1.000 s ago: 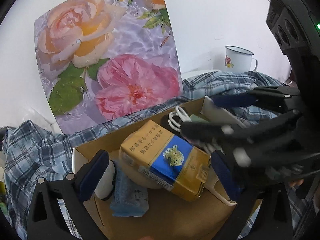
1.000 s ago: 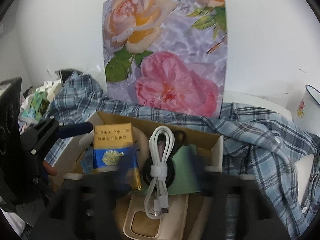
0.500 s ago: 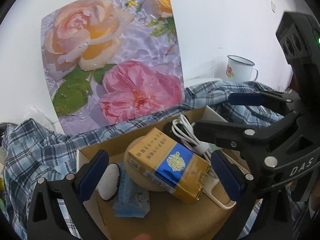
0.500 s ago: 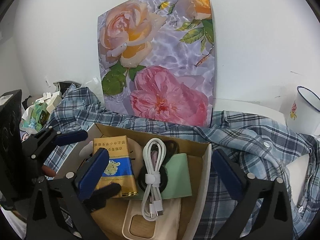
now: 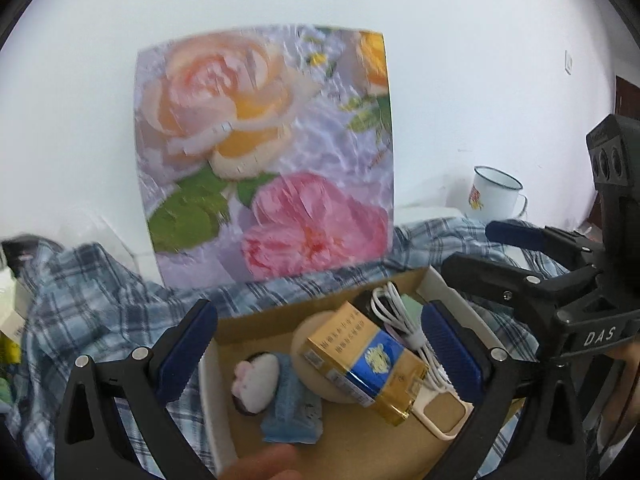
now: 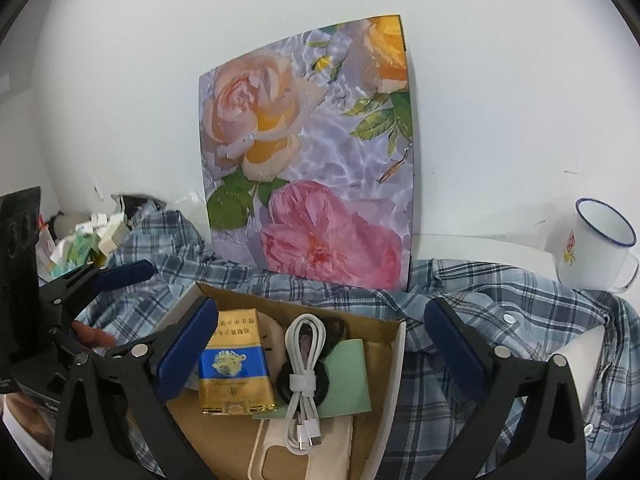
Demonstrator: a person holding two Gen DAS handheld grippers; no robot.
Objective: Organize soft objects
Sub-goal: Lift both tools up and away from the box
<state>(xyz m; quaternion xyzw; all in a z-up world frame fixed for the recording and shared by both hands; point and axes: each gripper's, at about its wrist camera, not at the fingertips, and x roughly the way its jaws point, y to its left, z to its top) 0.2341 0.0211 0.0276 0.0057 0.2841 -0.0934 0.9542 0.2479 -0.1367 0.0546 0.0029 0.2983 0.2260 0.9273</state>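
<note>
One cardboard box [image 6: 394, 344], one cable [image 6: 305, 376] (coiled), one mug [image 6: 596, 250]

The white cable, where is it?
In the right wrist view, the white cable lies coiled inside the cardboard box, between the yellow-and-blue pack and green card.

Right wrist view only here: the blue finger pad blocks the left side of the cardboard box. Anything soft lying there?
Observer: Yes. The left wrist view shows a small white and pink plush against the left wall of the cardboard box.
Operator: Anything next to it?
Observer: A light blue packet lies touching it, towards the middle of the box.
Operator: Is the left gripper holding something?
Observer: No, the left gripper is open, with nothing pressed between its pads.
</note>
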